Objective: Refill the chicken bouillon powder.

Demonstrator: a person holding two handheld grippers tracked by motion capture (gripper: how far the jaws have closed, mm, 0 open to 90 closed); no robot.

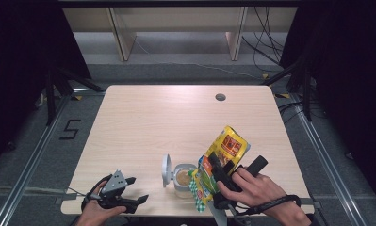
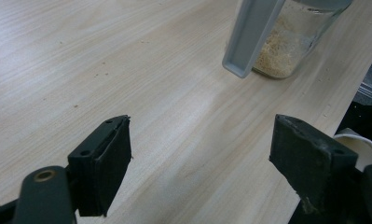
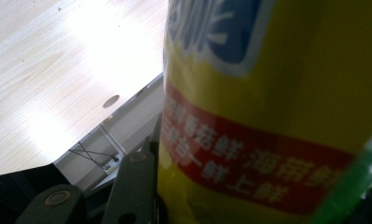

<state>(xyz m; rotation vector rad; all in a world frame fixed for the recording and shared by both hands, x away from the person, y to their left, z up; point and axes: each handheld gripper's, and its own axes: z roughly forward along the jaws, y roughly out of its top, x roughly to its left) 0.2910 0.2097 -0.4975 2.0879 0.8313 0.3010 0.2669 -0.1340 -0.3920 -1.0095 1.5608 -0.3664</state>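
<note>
The pale wooden worktop [image 1: 143,122] is carrying a clear glass jar with a flipped-up grey lid [image 1: 180,177] near its front edge. The right gripper [image 1: 222,178] is clenching a yellow printed snack bag [image 1: 223,157], tilting it over the jar. The left gripper [image 1: 124,194] is resting released at the front-left corner.

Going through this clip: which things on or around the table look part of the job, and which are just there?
In play:
yellow bag, tilted, clamped in the right gripper
open glass jar holding powder, lid flipped up
left gripper, open, apart from the jar

Just there:
table hole
floor cables
</note>
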